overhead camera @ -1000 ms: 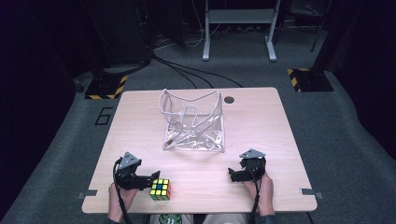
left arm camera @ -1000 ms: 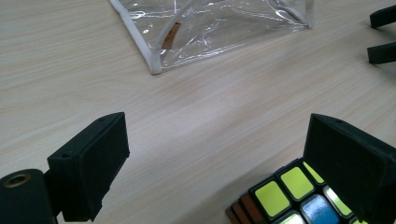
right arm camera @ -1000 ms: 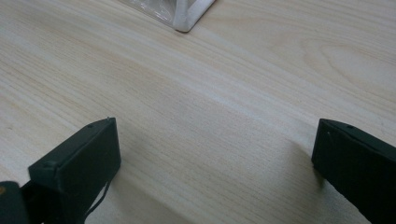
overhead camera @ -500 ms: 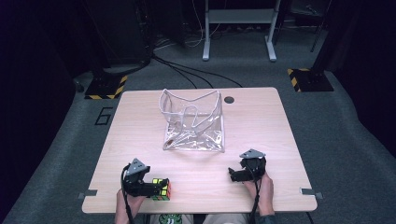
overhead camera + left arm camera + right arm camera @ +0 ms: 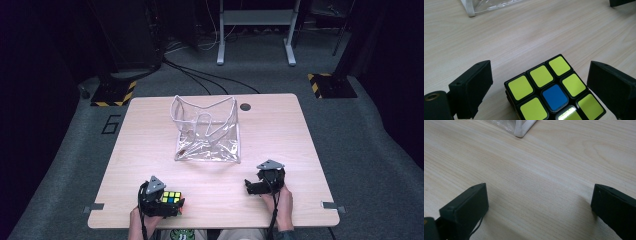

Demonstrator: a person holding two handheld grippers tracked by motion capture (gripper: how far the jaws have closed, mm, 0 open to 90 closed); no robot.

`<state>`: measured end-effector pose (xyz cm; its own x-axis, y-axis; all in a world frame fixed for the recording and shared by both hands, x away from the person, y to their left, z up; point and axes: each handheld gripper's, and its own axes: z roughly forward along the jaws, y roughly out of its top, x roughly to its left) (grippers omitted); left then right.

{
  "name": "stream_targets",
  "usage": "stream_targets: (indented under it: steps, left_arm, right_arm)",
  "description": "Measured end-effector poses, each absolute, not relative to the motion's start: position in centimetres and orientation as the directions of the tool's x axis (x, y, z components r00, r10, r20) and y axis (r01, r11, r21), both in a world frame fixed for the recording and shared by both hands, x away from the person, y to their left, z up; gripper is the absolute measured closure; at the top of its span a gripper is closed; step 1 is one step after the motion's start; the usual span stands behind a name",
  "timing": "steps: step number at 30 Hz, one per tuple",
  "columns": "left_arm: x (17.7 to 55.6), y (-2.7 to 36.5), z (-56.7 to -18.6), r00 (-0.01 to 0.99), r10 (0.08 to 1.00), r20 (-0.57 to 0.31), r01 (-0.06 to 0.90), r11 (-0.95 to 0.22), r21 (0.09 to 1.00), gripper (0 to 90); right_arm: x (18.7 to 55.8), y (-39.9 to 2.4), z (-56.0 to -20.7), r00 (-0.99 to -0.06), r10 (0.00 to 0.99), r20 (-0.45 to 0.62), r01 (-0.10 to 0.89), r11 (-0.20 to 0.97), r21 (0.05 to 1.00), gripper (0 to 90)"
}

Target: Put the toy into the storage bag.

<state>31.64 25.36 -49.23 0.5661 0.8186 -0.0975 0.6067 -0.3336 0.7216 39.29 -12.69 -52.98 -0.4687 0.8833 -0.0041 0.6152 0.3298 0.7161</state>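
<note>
Seen from the high view, a wooden table (image 5: 280, 130) stands on grey carpet, with a clear plastic bag (image 5: 206, 131) trimmed in white lying crumpled at its centre. Near the front left edge, the left gripper (image 5: 167, 202) sits over a puzzle cube (image 5: 171, 198), whose top shows yellow squares and one blue one; a hand (image 5: 137, 225) holds the gripper from below. Toward the front right, well apart from the bag, the right gripper (image 5: 252, 185) rests low over bare wood, held by the other hand (image 5: 281, 202). From the left gripper view, the cube (image 5: 555, 88) lies on the table between the two black jaws, which stand wide apart with a gap on each side of it, so nothing is clamped; a corner of the bag (image 5: 471, 7) appears at the top edge. From the right gripper view, the jaws are likewise spread wide with only bare tabletop (image 5: 541, 182) between them, and a white-edged corner of the bag (image 5: 520, 127) lies ahead.
</note>
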Motion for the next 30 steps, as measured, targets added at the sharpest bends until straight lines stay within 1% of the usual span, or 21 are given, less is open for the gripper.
stream_targets:
  steps: [7, 12, 16, 17, 19, 25, 30]
  left_arm:
    - [31.6, 25.3, -49.8, 0.565, 0.816, -0.120, 0.626, -0.329, 0.707, 8.5]
    - [31.7, 25.3, -50.2, 0.569, 0.814, -0.119, 0.627, -0.335, 0.703, 17.3]
    - [31.9, 25.3, -50.1, 0.575, 0.810, -0.115, 0.624, -0.343, 0.702, 20.5]
    - [32.0, 25.4, -50.1, 0.576, 0.809, -0.116, 0.622, -0.342, 0.705, 22.7]
    - [32.2, 25.4, -50.2, 0.579, 0.808, -0.107, 0.615, -0.347, 0.708, 30.7]
    - [33.0, 25.3, -50.3, 0.603, 0.792, -0.099, 0.600, -0.368, 0.710, 31.3]
    - [33.2, 25.4, -50.4, 0.603, 0.789, -0.120, 0.606, -0.356, 0.711, 29.6]
  right_arm:
    - [39.3, -12.7, -53.0, -0.468, 0.884, -0.004, 0.616, 0.329, 0.716, 0.6]
    - [39.3, -12.7, -53.0, -0.461, 0.888, 0.003, 0.620, 0.319, 0.717, 1.1]
    - [39.3, -12.7, -53.0, -0.459, 0.888, 0.000, 0.619, 0.319, 0.717, 1.2]
    - [39.3, -12.7, -53.0, -0.459, 0.888, 0.001, 0.619, 0.320, 0.717, 1.2]
    - [39.3, -12.7, -53.0, -0.459, 0.889, 0.000, 0.619, 0.319, 0.718, 1.2]
    - [39.3, -12.7, -53.0, -0.458, 0.889, -0.001, 0.619, 0.320, 0.717, 1.2]
    - [39.2, -12.7, -53.0, -0.458, 0.889, -0.001, 0.619, 0.320, 0.717, 1.3]
